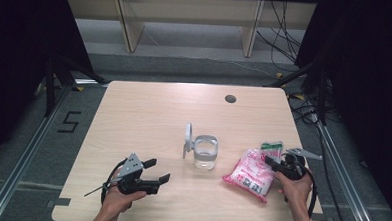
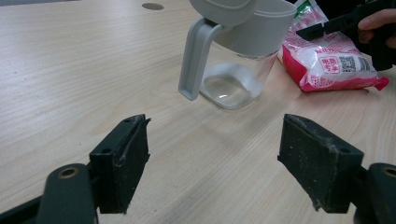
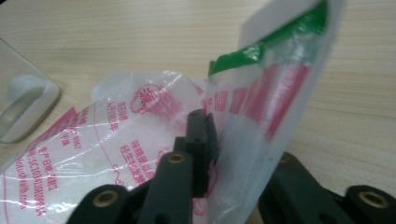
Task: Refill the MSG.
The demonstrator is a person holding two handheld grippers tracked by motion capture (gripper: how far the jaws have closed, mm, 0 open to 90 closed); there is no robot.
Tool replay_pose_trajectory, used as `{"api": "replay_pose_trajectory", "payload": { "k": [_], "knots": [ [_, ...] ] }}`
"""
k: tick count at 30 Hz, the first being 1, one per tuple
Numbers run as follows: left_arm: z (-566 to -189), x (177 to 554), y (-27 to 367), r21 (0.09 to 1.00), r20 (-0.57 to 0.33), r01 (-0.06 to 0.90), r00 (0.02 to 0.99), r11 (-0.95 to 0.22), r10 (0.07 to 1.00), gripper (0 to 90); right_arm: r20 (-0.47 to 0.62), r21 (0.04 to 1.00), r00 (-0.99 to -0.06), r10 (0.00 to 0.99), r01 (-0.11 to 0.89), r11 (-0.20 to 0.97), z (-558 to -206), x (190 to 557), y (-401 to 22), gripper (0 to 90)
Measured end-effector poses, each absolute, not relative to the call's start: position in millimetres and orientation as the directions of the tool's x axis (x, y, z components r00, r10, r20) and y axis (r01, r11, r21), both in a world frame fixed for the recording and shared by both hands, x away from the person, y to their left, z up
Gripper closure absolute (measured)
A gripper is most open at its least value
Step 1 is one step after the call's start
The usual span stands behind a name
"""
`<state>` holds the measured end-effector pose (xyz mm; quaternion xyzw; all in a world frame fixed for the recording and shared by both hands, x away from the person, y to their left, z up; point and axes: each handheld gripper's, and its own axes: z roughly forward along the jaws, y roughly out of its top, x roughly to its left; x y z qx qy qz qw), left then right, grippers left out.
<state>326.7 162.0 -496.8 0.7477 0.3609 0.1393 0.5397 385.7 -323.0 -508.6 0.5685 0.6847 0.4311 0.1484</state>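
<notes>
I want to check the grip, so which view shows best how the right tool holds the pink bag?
The right gripper view: the right tool pinches the pink bag's upturned top edge close up. The high view shows the whole bag small, with the tool at its top. The left gripper view shows the bag far off.

The counter (image 1: pixel 149 113) is a light wooden top with rounded corners and it takes the middle of the high view. Near its upper right edge there is a small dark round hole (image 1: pixel 230 98). A clear jar with a grey lid (image 1: pixel 204 152) stands near the centre. To the lower right of it lies a pink and white plastic bag (image 1: pixel 251 174) on the wood.
</notes>
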Motion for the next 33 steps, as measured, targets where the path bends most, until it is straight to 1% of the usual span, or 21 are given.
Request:
{"api": "replay_pose_trajectory", "payload": {
  "k": [4,6,7,8,9,10,12,13,14,16,17,18,20,23,24,25,27,28,30,31,33],
  "knots": [
    [-496.9,327.5,163.4,0.906,-0.175,0.388,0.705,-0.167,0.687,23.4,0.302,0.761,-0.321,0.897,0.648,-0.025,-507.0,385.1,-322.0,90.0],
    [-497.0,327.8,164.7,0.904,-0.175,0.393,0.701,-0.169,0.691,23.4,0.25,0.79,-0.364,0.897,0.612,0.029,-507.9,387.1,-324.4,90.0],
    [-497.0,327.8,164.7,0.904,-0.175,0.393,0.701,-0.169,0.691,23.4,0.237,0.782,-0.365,0.9,0.621,0.046,-505.8,386.0,-325.0,90.0],
    [-497.1,328.1,165.4,0.904,-0.182,0.396,0.697,-0.16,0.693,23.4,0.262,0.764,-0.335,0.905,0.645,0.017,-503.6,383.7,-321.6,90.0],
    [-497.0,328.2,165.9,0.904,-0.183,0.396,0.699,-0.161,0.692,23.4,0.247,0.773,-0.356,0.901,0.633,0.038,-503.0,384.8,-322.7,90.0],
    [-496.5,327.7,166.1,0.903,-0.18,0.397,0.696,-0.163,0.695,23.4,0.266,0.779,-0.346,0.9,0.626,0.01,-501.8,383.1,-320.9,90.0],
    [-496.4,327.7,166.0,0.905,-0.182,0.394,0.699,-0.16,0.692,23.4,0.248,0.808,-0.388,0.888,0.589,0.031,-499.9,383.1,-323.4,90.0],
    [-496.5,327.9,166.0,0.905,-0.185,0.394,0.701,-0.158,0.689,23.4,0.271,0.802,-0.364,0.891,0.597,0.0,-497.8,381.0,-319.4,90.0],
    [-496.6,328.0,165.9,0.906,-0.184,0.393,0.703,-0.16,0.687,23.4,0.256,0.823,-0.397,0.881,0.567,0.017,-495.9,381.1,-321.3,90.0],
    [-496.4,327.4,165.2,0.904,-0.181,0.395,0.698,-0.162,0.693,23.4,0.246,0.837,-0.409,0.879,0.546,0.02,-490.2,378.4,-319.4,90.0],
    [-496.5,327.5,164.6,0.905,-0.184,0.395,0.699,-0.158,0.691,23.4,0.277,0.828,-0.395,0.876,0.561,-0.009,-485.6,373.9,-316.6,90.0],
    [-495.9,326.9,164.0,0.905,-0.187,0.397,0.698,-0.155,0.692,23.4,0.253,0.847,-0.432,0.866,0.532,0.018,-482.8,373.9,-318.0,90.0],
    [-495.0,326.0,162.7,0.905,-0.183,0.393,0.703,-0.161,0.687,23.4,0.271,0.863,-0.432,0.86,0.505,-0.019,-477.4,369.9,-311.6,90.0],
    [-494.4,324.5,158.8,0.908,-0.182,0.386,0.715,-0.164,0.675,23.4,0.256,0.873,-0.461,0.85,0.488,0.002,-468.6,365.3,-308.4,90.0],
    [-494.4,323.7,157.6,0.908,-0.176,0.383,0.716,-0.17,0.676,23.4,0.276,0.876,-0.459,0.844,0.481,-0.025,-466.2,362.9,-306.2,90.0],
    [-493.7,322.3,155.9,0.91,-0.17,0.379,0.711,-0.168,0.683,23.6,0.27,0.888,-0.48,0.834,0.46,-0.023,-464.3,362.3,-306.7,90.0],
    [-487.8,316.2,151.6,0.924,-0.138,0.348,0.688,-0.157,0.713,24.4,0.247,0.896,-0.484,0.84,0.445,-0.007,-460.1,359.3,-308.3,90.0],
    [-483.9,312.7,149.0,0.93,-0.12,0.329,0.69,-0.162,0.714,24.4,0.277,0.898,-0.484,0.83,0.437,-0.045,-459.7,359.0,-306.1,90.0],
    [-478.6,308.6,142.3,0.937,-0.099,0.301,0.717,-0.178,0.69,24.5,0.268,0.901,-0.487,0.831,0.433,-0.037,-456.1,357.4,-307.4,90.0],
    [-477.7,307.3,139.3,0.937,-0.094,0.297,0.721,-0.183,0.686,24.4,0.306,0.892,-0.486,0.819,0.448,-0.068,-454.3,355.6,-306.2,90.0],
    [-479.3,307.0,133.5,0.936,-0.101,0.298,0.735,-0.185,0.671,24.2,0.294,0.905,-0.493,0.819,0.42,-0.072,-450.6,354.0,-304.4,90.0]
  ]
}}
